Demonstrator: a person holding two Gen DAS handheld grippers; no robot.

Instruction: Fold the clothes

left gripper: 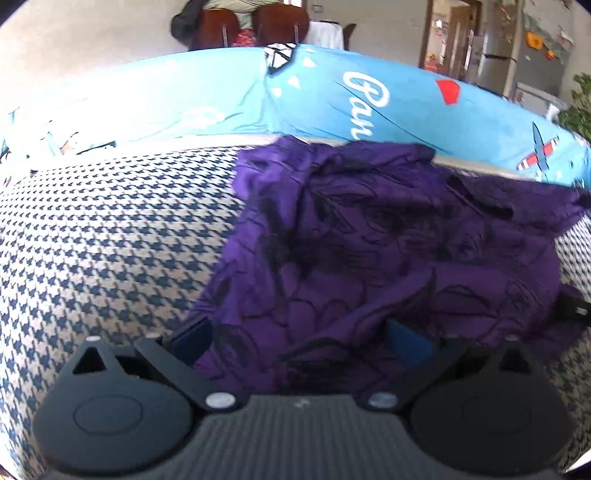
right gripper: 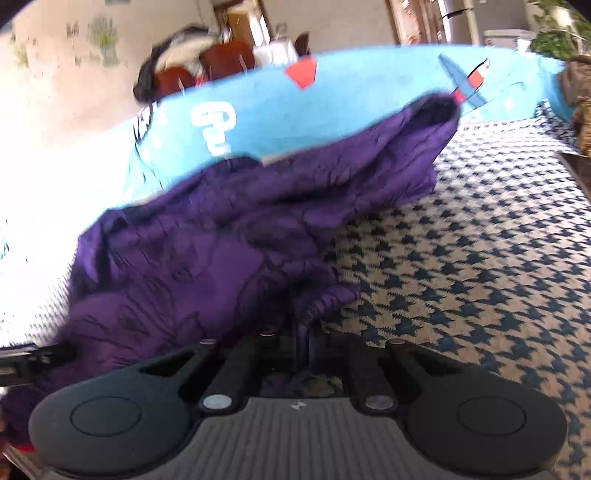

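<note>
A crumpled purple garment (left gripper: 369,236) with dark line print lies on the houndstooth cover (left gripper: 110,240). In the left wrist view my left gripper (left gripper: 301,341) is open, its blue pads (left gripper: 408,343) wide apart, and the garment's near edge lies between them. In the right wrist view the same purple garment (right gripper: 221,240) is bunched and lifted toward the camera. My right gripper (right gripper: 303,339) is shut on a fold of it, its fingertips hidden by the cloth. A black part at the left edge (right gripper: 22,362) looks like the other gripper.
A blue blanket (left gripper: 332,96) with white lettering and aeroplane prints lies behind the garment, also seen as the blue blanket (right gripper: 295,110) in the right view. Bare houndstooth cover (right gripper: 480,277) stretches to the right. Wooden chairs (left gripper: 255,26), a fridge and a plant stand beyond.
</note>
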